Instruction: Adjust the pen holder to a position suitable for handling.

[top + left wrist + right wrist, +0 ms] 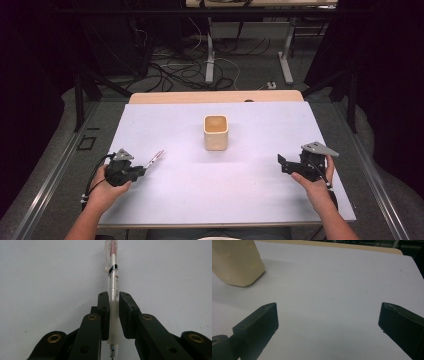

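At the left of the table [170, 200], the left gripper [142, 170] has its jaws closed on a pen [113, 290], gripped around its white sleeve with the clear, pink-tinted end pointing away toward the middle. The cream cup [216, 132] stands upright at the table's centre, well apart from both grippers. At the right, the right gripper [328, 322] rests with its jaws wide and empty. The likely step is carrying the pen to the cup; next, it probably needs tilting upright over the opening.

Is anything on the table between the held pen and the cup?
No. In the high view, bare white tabletop separates the pen in the left gripper from the cup.
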